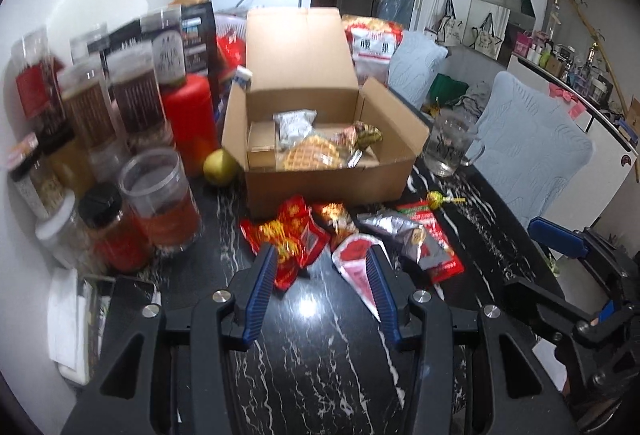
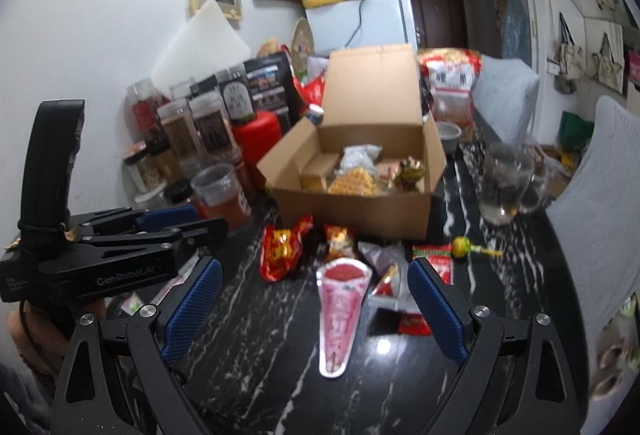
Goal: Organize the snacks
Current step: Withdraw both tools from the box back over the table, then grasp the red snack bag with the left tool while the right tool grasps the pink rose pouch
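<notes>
Cone-shaped pink packet lies on glossy black marble table.

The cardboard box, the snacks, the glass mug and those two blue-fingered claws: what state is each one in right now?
Cardboard box: open, lid up, a few snacks inside.
Waffle: lying in the box.
Cone-shaped packet: flat on the table, outside the box.
Red snack bag: crumpled on the table.
Lollipop: lying on the table.
Glass mug: upright, almost empty.
Left gripper: open, holding nothing.
Right gripper: open, holding nothing.
</notes>
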`<state>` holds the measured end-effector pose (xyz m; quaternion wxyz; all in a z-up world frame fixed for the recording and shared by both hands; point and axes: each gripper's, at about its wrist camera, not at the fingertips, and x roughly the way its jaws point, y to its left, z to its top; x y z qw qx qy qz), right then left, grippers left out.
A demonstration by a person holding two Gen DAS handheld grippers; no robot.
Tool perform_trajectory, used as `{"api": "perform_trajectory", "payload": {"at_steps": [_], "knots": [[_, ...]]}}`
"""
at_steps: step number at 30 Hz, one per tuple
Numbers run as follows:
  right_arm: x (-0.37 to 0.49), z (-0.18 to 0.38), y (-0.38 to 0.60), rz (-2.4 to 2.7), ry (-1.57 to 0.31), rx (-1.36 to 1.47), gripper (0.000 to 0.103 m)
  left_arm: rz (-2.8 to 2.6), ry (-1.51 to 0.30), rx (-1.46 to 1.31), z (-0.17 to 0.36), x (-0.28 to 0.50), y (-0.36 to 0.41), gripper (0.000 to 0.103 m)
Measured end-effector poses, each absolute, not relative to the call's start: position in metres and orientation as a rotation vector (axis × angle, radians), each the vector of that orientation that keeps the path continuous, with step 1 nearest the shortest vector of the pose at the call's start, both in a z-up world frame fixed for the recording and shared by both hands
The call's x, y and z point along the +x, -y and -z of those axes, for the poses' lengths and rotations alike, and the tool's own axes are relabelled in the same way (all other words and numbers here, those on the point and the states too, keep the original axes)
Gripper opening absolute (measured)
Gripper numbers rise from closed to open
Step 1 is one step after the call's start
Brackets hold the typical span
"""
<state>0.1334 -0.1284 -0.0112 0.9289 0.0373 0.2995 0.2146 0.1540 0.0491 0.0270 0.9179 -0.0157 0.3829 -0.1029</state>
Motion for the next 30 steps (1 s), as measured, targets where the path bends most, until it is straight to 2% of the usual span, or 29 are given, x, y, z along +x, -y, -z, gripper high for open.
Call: {"api": "perform_trajectory", "payload": {"at_steps": [30], "knots": [[0.204, 0.128, 0.09, -0.38, -0.895, -0.004, 0.095, 0.231, -0.994, -0.149, 0.073, 0.204, -0.068, 0.046]]}}
